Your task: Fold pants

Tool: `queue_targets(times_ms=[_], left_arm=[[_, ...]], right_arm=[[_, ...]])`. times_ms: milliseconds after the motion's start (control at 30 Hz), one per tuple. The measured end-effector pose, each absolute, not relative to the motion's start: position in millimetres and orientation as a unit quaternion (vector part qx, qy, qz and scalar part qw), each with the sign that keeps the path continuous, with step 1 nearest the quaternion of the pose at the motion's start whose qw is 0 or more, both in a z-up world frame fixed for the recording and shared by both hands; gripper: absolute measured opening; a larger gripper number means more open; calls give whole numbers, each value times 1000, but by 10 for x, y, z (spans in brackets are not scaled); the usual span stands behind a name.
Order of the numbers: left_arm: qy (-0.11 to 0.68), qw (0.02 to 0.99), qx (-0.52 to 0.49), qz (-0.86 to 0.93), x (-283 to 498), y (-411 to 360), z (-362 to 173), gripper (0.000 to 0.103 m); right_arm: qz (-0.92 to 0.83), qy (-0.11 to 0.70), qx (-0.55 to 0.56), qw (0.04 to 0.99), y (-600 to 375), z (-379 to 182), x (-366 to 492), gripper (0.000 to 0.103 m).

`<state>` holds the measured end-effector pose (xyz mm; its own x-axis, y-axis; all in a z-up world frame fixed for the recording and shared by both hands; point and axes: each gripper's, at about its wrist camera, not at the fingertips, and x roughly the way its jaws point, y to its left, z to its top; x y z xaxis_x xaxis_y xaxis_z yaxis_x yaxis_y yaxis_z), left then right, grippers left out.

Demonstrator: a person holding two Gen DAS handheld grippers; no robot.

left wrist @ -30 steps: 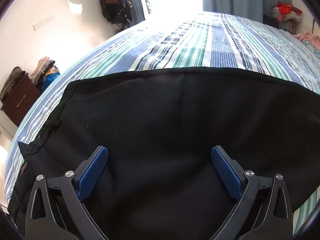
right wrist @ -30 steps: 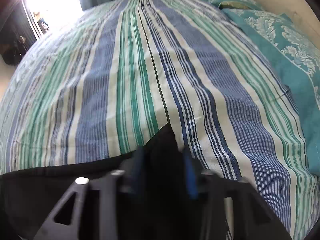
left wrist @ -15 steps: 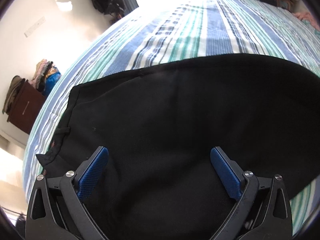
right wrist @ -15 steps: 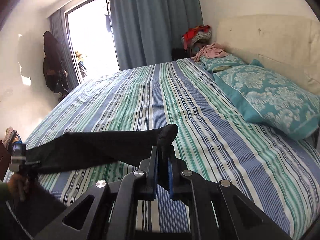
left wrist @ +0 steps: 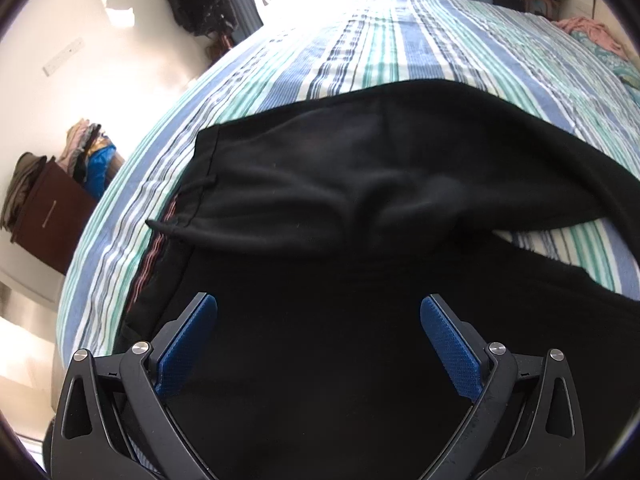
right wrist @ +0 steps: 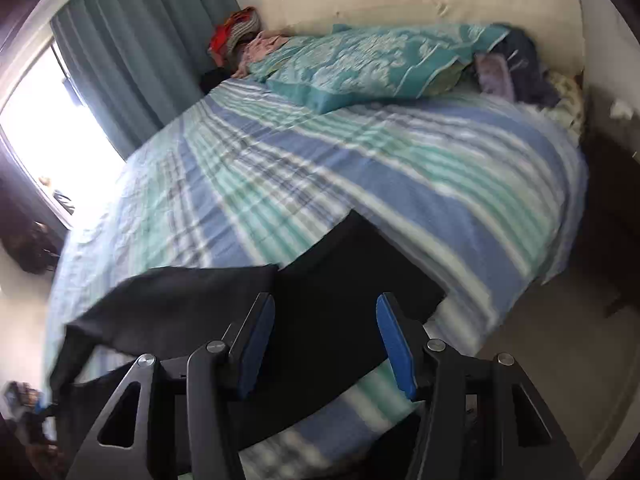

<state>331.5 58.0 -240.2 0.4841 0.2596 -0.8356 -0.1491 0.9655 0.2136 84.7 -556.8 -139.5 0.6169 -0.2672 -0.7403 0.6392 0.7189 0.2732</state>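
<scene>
Black pants [left wrist: 360, 208] lie on the striped bed [left wrist: 392, 40], one leg folded back over the other, with the waistband and drawstring at the left. My left gripper [left wrist: 318, 308] is open and empty just above the near part of the pants. In the right wrist view the pants [right wrist: 332, 280] lie near the bed's front edge, the folded leg end to the left. My right gripper [right wrist: 326, 308] is open above them and holds nothing. The right view is blurred.
Teal patterned pillows [right wrist: 372, 60] and loose clothes lie at the headboard end. A brown cabinet [left wrist: 48, 216] with piled clothes stands left of the bed. Curtains [right wrist: 132, 68] and a bright window are beyond. The floor [right wrist: 552, 360] shows at the right of the bed.
My right gripper carried the pant leg end up and over, then opened and let it go; the leg now lies folded across the pants. My left gripper stayed open and drew back slightly.
</scene>
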Motion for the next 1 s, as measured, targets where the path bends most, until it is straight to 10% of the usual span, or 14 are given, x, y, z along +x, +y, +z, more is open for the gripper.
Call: queue_targets(times_ms=[467,600,1000], left_arm=[[466,880,-3,91,3175,720,-2723,103],[514,853,23,92,3286,648,-2576,102],[549,810,-205,24,5143,706,-2174,102]], right_arm=[[-194,269,540,773,-5053,-2620,1319,57],[-236,286,500,783,-5162,-2571,1449,8],[-100,249,374,888,-5089,-1294,1662,6]])
